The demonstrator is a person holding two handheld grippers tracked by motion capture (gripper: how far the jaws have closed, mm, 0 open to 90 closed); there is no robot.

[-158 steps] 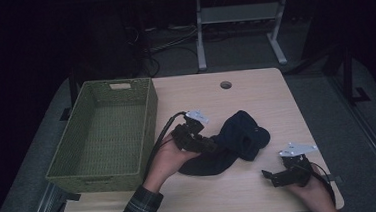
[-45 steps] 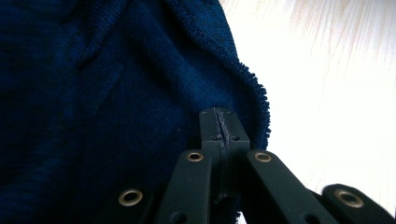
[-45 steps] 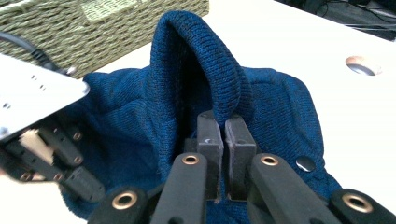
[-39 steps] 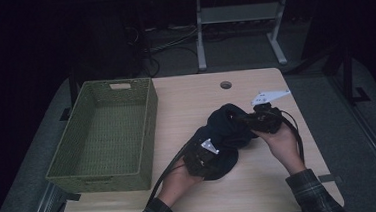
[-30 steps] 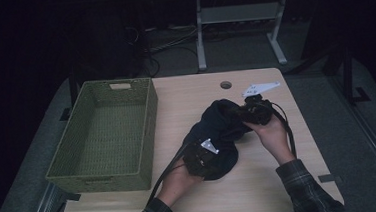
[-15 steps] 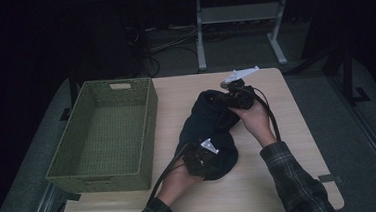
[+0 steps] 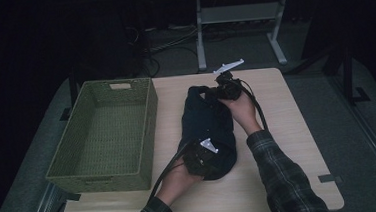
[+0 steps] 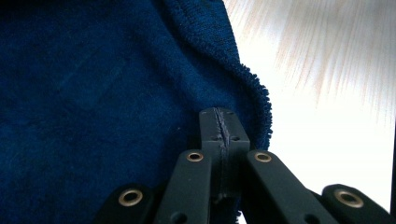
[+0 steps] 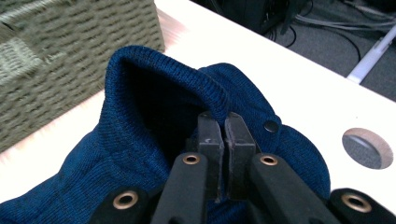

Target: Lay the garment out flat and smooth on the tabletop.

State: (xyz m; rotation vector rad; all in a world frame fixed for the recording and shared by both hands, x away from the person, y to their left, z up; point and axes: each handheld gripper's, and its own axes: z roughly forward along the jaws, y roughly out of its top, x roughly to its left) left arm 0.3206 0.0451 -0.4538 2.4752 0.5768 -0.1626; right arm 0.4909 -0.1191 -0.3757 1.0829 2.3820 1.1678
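Jaws of both grippers are clamped on the dark blue knit garment point(image 7: 208, 127) mid-table, the left gripper point(image 7: 202, 155) pinching its near end, the right gripper point(image 7: 223, 88) its collar toward the far edge.

My high view sits above my side of the table point(image 7: 280, 169), looking forward and down, taking in the whole tabletop and the floor beyond. My 2 gripper views ride close, each looking along its own jaws: the left almost against the blue knitted garment point(image 8: 93, 93), the right at the garment's collar, facing the wicker basket point(image 9: 70, 60). All 3 views share that garment.
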